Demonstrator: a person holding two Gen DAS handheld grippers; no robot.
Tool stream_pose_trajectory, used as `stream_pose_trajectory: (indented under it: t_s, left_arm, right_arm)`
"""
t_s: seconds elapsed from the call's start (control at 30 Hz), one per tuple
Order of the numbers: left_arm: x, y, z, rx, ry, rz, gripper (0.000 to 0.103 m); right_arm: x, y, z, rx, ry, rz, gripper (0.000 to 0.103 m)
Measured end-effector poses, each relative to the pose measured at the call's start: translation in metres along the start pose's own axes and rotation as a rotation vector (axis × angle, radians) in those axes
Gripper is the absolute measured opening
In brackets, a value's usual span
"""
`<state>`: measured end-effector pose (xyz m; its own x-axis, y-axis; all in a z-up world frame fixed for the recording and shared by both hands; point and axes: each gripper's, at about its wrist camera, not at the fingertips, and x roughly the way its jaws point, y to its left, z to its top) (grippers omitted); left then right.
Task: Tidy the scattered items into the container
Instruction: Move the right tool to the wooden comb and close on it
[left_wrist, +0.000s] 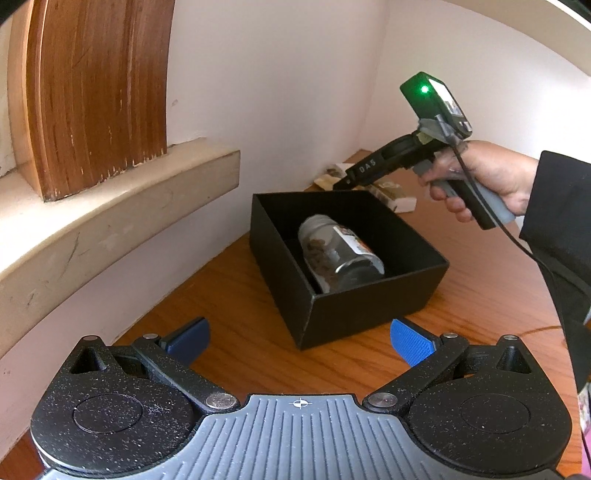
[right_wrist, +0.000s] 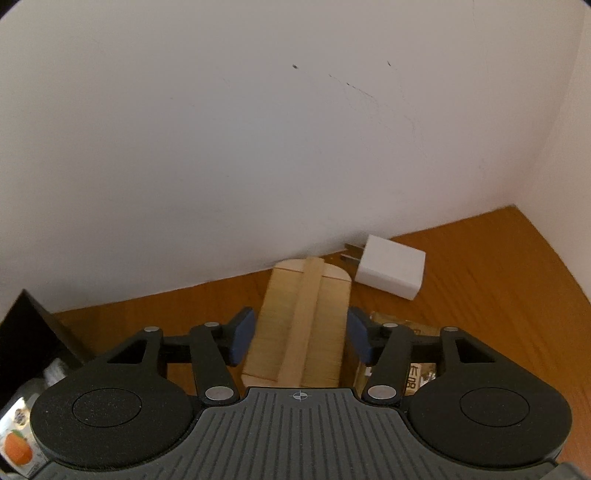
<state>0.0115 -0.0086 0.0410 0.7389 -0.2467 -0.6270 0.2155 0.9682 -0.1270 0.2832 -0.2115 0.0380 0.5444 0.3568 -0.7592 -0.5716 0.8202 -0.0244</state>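
Observation:
A black box (left_wrist: 351, 306) stands on the wooden table with a glass jar (left_wrist: 340, 254) lying inside it. My left gripper (left_wrist: 299, 341) hovers open just in front of the box, nothing between its blue pads. A hand holds my right gripper (left_wrist: 338, 184) beyond the box, tilted down at the items by the wall. In the right wrist view a pale wooden comb (right_wrist: 306, 314) lies lengthwise between the right gripper's (right_wrist: 301, 336) pads, which flank its edges closely without clamping. A white charger plug (right_wrist: 389, 271) lies just right of the comb. A printed packet (right_wrist: 417, 332) lies partly under the comb.
White walls meet in a corner right behind the items. A stone ledge (left_wrist: 122, 206) and a wooden frame (left_wrist: 96, 92) run along the left. The box corner (right_wrist: 29, 325) and jar label (right_wrist: 18, 435) show at the right wrist view's lower left. A cable (left_wrist: 532, 254) hangs from the right gripper.

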Motion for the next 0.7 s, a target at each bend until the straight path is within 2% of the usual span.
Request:
stream_pose_trajectory:
  t_s: [0.2,0.5,0.7]
  left_arm:
    - [0.0,0.001,0.0,-0.002,0.003,0.003,0.103]
    - [0.0,0.002,-0.001,-0.001,0.006,0.006,0.103]
    - [-0.001,0.002,-0.001,0.0,0.008,0.009,0.103]
  right_arm:
    - [0.008,-0.003,-0.002,0.02,0.024,0.001,0.058]
    - [0.012,0.01,-0.002,0.007,0.027,-0.004,0.069]
    - [0.012,0.005,-0.005,0.052,0.029,0.007,0.071]
